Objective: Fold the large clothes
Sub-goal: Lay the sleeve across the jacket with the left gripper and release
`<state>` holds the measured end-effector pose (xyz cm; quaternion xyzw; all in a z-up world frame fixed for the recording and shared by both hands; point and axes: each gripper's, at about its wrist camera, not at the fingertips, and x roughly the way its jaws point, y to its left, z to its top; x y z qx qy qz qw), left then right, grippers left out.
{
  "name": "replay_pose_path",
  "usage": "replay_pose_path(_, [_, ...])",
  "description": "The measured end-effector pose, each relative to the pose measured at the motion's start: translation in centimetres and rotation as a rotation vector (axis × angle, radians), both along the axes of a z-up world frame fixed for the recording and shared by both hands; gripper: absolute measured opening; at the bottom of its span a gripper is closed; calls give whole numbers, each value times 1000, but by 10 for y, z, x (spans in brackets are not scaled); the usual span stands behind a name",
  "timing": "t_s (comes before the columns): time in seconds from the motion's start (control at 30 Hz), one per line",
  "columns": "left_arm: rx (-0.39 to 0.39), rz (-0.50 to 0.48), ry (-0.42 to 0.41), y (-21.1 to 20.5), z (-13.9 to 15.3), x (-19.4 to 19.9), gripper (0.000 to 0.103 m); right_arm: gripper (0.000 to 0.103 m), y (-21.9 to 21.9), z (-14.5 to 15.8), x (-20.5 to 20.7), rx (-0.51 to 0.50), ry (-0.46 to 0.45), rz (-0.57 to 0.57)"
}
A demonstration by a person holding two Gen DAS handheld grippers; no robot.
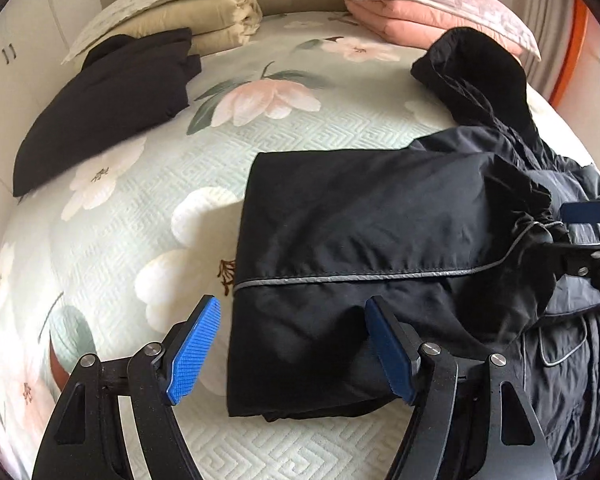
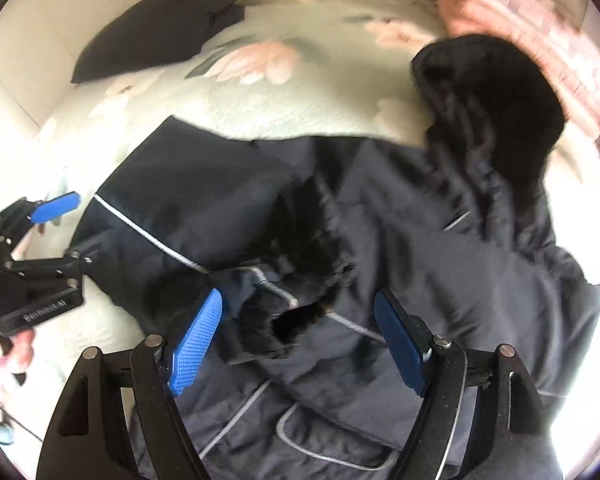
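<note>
A large dark navy jacket point(image 1: 380, 232) with grey piping lies on the floral bedspread point(image 1: 140, 208), its left part folded over and its black hood point(image 1: 480, 68) toward the pillows. My left gripper point(image 1: 292, 344) is open, jaws wide, hovering over the jacket's folded left edge. My right gripper point(image 2: 296, 336) is open above a fleece-lined sleeve cuff point(image 2: 292, 316) lying on the jacket point(image 2: 440, 240). The left gripper point(image 2: 40, 248) shows at the left of the right wrist view; the right gripper point(image 1: 588, 240) shows at the right edge of the left wrist view.
A folded black garment point(image 1: 108, 96) lies at the bed's far left. Folded beige quilts with a pillow point(image 1: 204, 12) and pink quilts with a pillow point(image 1: 428, 8) sit by the headboard. A white cupboard stands at the left.
</note>
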<state>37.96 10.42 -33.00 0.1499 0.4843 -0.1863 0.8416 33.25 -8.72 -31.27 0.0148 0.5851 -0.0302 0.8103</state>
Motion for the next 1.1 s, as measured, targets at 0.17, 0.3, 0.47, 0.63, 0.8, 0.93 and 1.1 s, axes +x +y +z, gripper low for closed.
replay_pose_path(0.17, [9, -12, 7, -5, -4, -2, 76, 81, -4, -24, 7, 39, 15, -36])
replay_pose_path(0.3, [7, -12, 5, -6, -4, -4, 76, 74, -3, -22, 5, 71, 0, -49])
replay_pose_path(0.47, [-1, -5, 7, -4, -4, -5, 76, 61, 4, -20, 2, 34, -28, -32])
replay_pose_path(0.63, [12, -3, -3, -6, -3, -8, 76, 40, 17, -14, -4, -30, -73, -4])
replay_pose_path(0.8, [10, 0, -24, -9, 10, -13, 76, 30, 15, 3, -22, -72, -119, -7])
replay_pose_path(0.93, [-10, -11, -43, -19, 26, -20, 76, 29, -1, 31, -41, -107, -168, -35])
replay_pose_path(1.1, [-34, -54, -65, -49, 45, -34, 76, 28, -33, 71, -75, -185, -224, -82])
